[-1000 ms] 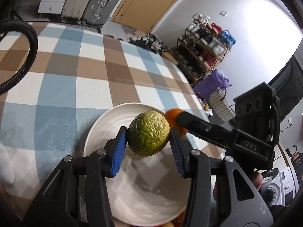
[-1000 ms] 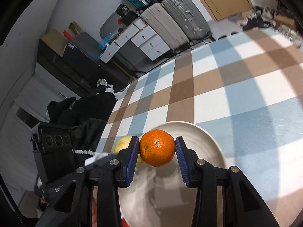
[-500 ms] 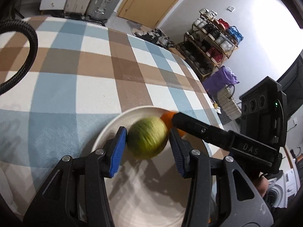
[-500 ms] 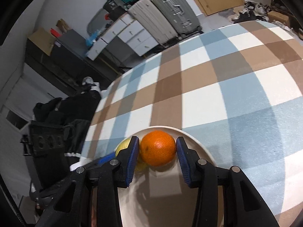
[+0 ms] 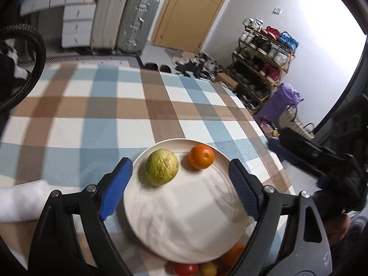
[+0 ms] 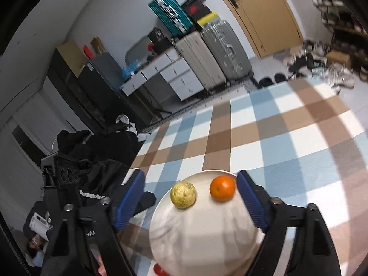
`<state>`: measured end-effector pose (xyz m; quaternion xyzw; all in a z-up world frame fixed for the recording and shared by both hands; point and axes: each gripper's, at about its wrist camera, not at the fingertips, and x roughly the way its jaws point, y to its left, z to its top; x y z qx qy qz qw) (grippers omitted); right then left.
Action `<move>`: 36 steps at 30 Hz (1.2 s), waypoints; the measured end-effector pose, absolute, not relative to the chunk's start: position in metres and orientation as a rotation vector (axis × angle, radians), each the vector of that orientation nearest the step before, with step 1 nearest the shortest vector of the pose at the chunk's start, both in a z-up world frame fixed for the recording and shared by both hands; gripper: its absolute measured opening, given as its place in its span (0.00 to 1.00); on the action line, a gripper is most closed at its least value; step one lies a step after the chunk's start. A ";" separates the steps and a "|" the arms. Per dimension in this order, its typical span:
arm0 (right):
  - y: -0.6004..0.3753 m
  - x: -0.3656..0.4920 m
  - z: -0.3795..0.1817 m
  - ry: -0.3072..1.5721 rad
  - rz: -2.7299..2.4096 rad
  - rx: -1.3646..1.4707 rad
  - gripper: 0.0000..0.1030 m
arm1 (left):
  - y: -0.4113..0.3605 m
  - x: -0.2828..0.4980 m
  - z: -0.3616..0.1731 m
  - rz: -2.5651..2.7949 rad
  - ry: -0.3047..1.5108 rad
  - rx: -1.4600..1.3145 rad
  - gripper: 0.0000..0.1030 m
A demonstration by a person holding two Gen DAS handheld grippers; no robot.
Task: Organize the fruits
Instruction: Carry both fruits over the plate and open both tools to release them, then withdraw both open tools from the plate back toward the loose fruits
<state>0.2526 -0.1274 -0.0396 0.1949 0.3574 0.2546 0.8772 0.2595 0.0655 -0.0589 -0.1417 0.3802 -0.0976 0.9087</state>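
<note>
Both your grippers, left gripper (image 5: 180, 185) and right gripper (image 6: 191, 201), hang wide open. Green fruit (image 5: 162, 170) and orange (image 5: 201, 156) sit on the plate (image 5: 184, 230); round, firm, liable to roll, so pinch across their middles.

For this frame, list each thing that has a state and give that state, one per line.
Left tongs: open, holding nothing.
Right tongs: open, holding nothing.
Green fruit: resting on the plate, free of both tongs.
Orange: resting on the plate beside the green fruit, not touching it.
Plate: flat on the checked cloth, holding two fruits.
Door: shut.
</note>
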 end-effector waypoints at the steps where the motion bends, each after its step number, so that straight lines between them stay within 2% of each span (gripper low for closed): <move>1: -0.130 0.243 -0.034 0.726 0.527 0.397 0.90 | 0.065 0.252 -0.053 -0.187 0.774 -0.276 0.86; 3: -0.135 0.222 -0.021 0.686 0.523 0.370 0.95 | 0.061 0.235 -0.041 -0.163 0.749 -0.245 0.97; 4: -0.137 0.211 -0.015 0.664 0.524 0.358 0.96 | 0.059 0.224 -0.034 -0.153 0.732 -0.237 0.99; 15: -0.149 0.101 0.029 0.462 0.471 0.216 1.00 | 0.037 0.138 0.000 -0.112 0.681 -0.180 0.99; 23: -0.142 0.041 0.024 0.384 0.426 0.084 1.00 | 0.022 0.086 0.004 -0.119 0.662 -0.153 0.99; 36: -0.138 -0.006 -0.027 0.472 0.382 -0.021 1.00 | 0.007 0.054 -0.056 -0.179 0.802 -0.198 0.99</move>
